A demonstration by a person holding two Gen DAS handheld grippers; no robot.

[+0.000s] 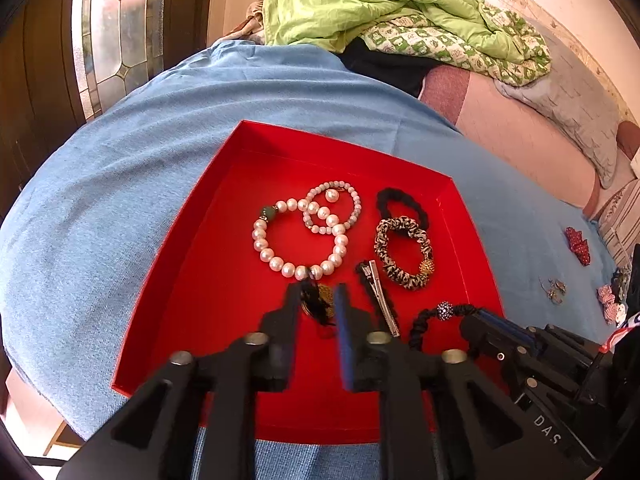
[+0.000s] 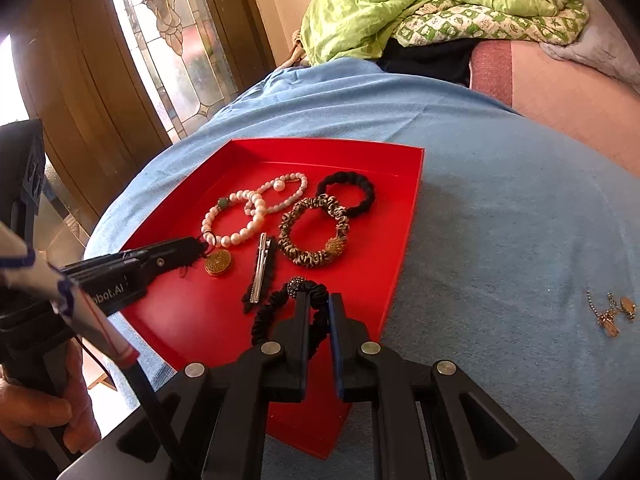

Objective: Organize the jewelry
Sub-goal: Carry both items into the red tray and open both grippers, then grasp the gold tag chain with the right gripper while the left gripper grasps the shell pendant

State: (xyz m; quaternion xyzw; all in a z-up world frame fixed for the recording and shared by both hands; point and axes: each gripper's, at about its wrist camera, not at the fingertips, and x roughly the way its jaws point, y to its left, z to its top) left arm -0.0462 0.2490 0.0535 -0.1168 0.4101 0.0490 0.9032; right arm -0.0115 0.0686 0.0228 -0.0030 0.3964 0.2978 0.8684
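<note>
While straddling a gold pendant (image 1: pixel 320 300) and black scrunchie (image 2: pixel 296 312) in the red tray (image 1: pixel 280 148), both claws slightly apart; next, releasing and withdrawing.

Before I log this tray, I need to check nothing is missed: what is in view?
Tray: one, red, on blue cloth.
Pearl bracelets: two, white, overlapping, tray's far left.
Hair ties: three; black and patterned at far right, black beaded near front.
Hair clip: one, silver, tray middle.
Pendant: one, gold, by left fingers.
Chains: gold cluster, cloth right of tray.
Blanket: green, behind.
Left hand-held gripper: partly open around pendant cord.
Right hand-held gripper: straddling beaded tie.
</note>
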